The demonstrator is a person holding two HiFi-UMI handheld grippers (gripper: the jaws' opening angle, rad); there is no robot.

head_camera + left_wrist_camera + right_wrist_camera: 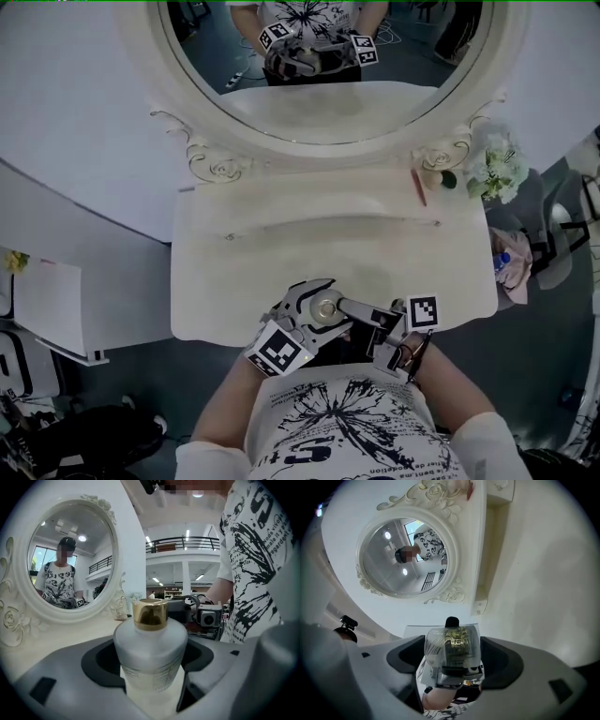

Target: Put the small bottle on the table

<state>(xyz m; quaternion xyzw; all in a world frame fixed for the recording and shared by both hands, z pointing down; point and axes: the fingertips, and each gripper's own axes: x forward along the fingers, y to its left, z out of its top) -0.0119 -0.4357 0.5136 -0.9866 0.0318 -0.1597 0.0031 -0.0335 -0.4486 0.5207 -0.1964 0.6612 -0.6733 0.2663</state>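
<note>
The small bottle [325, 307], frosted with a gold cap, is just above the front edge of the cream dressing table [272, 253], between both grippers. In the left gripper view the small bottle [151, 644] stands upright, and the left gripper [152, 670] is shut on its body. The right gripper [452, 665] also closes on the small bottle [452, 648], reaching in from the right. From the head view the left gripper [307, 305] is on the bottle's left and the right gripper [349, 310] on its right. The bottle's base is hidden, so I cannot tell whether it touches the table.
An oval mirror [323, 56] in a carved white frame stands at the back of the table. A red pencil-like stick [418, 187] and white flowers [495, 169] lie at the back right. A white box [47, 305] sits left of the table, and a seat with cloth [514, 267] to its right.
</note>
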